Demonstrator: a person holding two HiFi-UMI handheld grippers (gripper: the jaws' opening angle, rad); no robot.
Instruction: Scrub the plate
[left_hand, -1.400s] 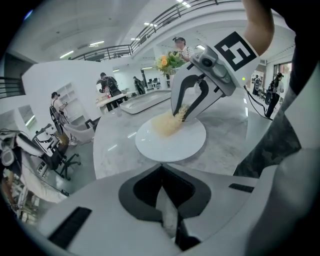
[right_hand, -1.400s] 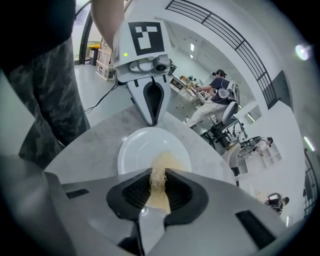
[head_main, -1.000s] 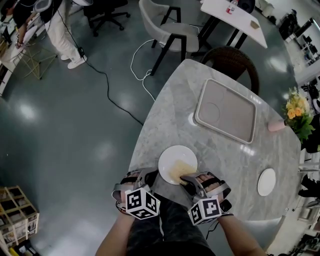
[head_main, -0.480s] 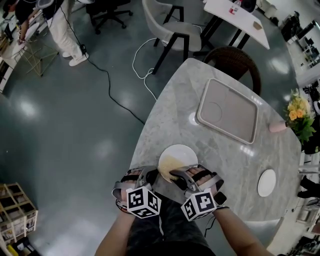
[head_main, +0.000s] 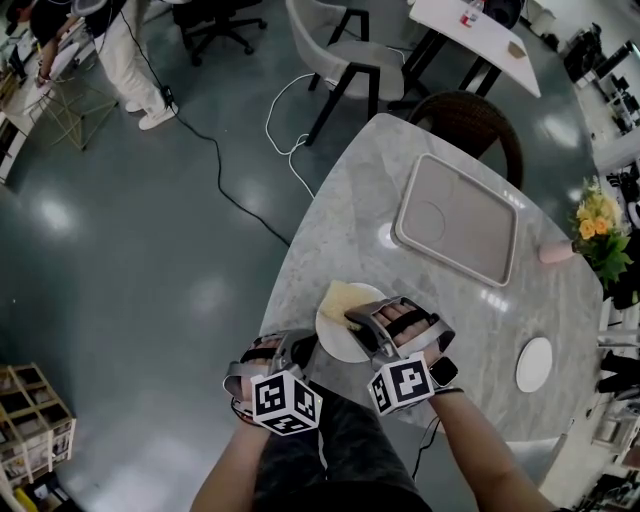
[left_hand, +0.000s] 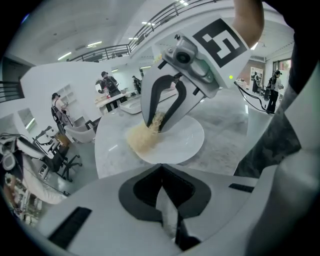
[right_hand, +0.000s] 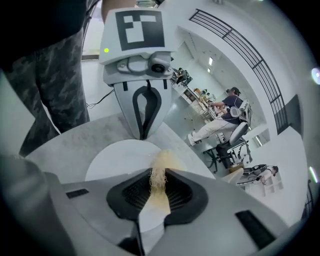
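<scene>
Two clenched: left claw (head_main: 303, 349) on plate (head_main: 334, 340) rim by table (head_main: 335, 225) edge | right claw (head_main: 352, 322) on scourer (head_main: 338, 297)

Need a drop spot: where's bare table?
The grey marble table is bare between the round white plate and the beige rectangular tray, and between tray and small white saucer. Crowded at the plate: left hand-held gripper and right hand-held gripper.

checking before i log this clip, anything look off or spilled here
Nothing spilled or broken. One small thing: the yellow scrub cloth in the right gripper hangs past the rim of the plate, which the left gripper clamps near the table edge.
</scene>
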